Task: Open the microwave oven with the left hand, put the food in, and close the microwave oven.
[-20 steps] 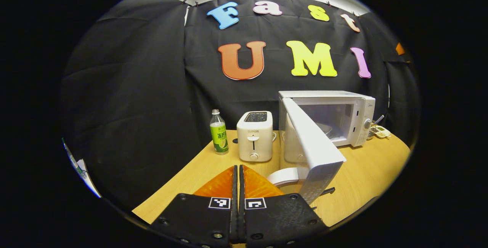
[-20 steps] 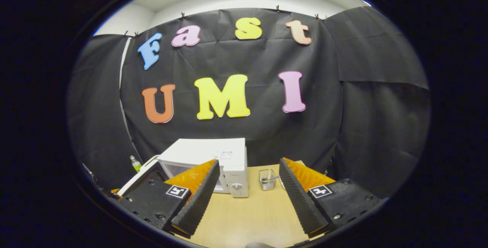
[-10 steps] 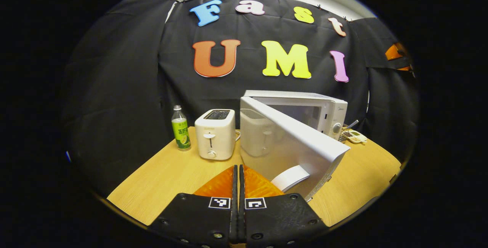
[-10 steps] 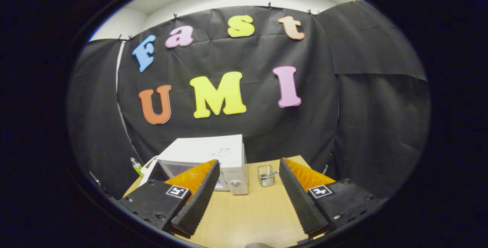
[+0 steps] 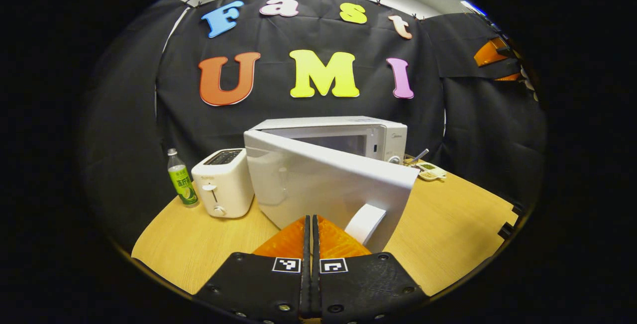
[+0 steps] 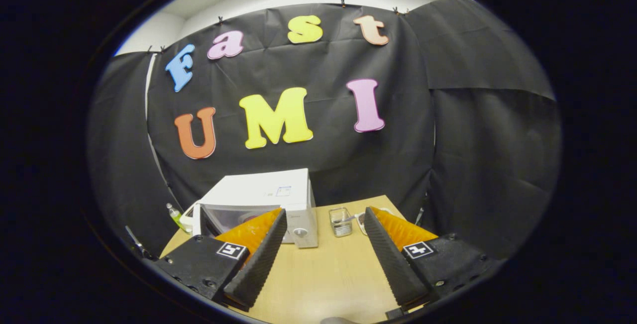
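- The microwave stands on the table; its door is half shut.
- Left hand-held gripper, fingers pressed together, is at the door.
- Right hand-held gripper is spread, empty.
- Food is probably inside; only closing remains.

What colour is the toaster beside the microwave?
The toaster is white or cream, clearest in the left gripper view.

The left claw, fingers pressed together, sits just before the microwave door, which stands partly open. Left of it on the counter stand a toaster and a bottle.
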`<state>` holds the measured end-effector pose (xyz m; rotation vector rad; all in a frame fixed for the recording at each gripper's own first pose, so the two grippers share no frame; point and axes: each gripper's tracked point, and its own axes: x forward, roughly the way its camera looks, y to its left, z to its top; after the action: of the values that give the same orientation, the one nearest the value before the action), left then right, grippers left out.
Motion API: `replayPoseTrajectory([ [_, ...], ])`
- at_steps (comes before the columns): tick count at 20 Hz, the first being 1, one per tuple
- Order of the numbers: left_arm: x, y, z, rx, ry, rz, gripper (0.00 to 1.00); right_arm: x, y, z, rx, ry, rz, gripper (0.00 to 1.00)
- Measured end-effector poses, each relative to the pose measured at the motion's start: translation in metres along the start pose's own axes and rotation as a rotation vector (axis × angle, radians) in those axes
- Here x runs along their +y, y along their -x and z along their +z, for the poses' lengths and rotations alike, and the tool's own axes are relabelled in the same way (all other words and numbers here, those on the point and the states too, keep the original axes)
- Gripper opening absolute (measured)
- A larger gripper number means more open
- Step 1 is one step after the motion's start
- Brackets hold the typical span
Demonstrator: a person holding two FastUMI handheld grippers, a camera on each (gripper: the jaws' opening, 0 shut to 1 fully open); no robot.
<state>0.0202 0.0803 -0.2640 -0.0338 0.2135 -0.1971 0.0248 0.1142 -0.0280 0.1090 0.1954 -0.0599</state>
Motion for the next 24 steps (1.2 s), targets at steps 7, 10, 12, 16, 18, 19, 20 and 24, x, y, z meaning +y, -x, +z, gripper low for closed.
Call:
replayPoseTrajectory([
  [7,-0.036,-0.033,0.016,-0.021,-0.038,-0.097,0.00,-0.014,0.002,-0.001,0.012,0.018,-0.046,1.00],
  [10,-0.052,-0.051,0.017,-0.012,-0.045,-0.124,0.00,-0.023,0.001,-0.003,0.026,0.012,-0.068,1.00],
  [12,-0.061,-0.060,0.022,-0.017,-0.046,-0.143,0.00,-0.028,0.000,-0.006,0.035,0.008,-0.084,1.00],
  [16,-0.078,-0.081,0.031,-0.024,-0.049,-0.181,0.00,-0.031,-0.001,-0.010,0.046,-0.002,-0.093,1.00],
  [18,-0.084,-0.093,0.036,-0.024,-0.061,-0.192,0.00,-0.036,0.000,-0.012,0.048,0.005,-0.105,1.00],
  [19,-0.086,-0.098,0.037,-0.025,-0.065,-0.196,0.00,-0.037,0.000,-0.012,0.048,0.004,-0.110,1.00],
  [20,-0.088,-0.103,0.038,-0.023,-0.066,-0.198,0.00,-0.039,0.000,-0.013,0.050,0.002,-0.114,1.00],
  [24,-0.097,-0.121,0.043,-0.021,-0.067,-0.206,0.00,-0.048,0.000,-0.013,0.056,-0.002,-0.134,1.00],
])
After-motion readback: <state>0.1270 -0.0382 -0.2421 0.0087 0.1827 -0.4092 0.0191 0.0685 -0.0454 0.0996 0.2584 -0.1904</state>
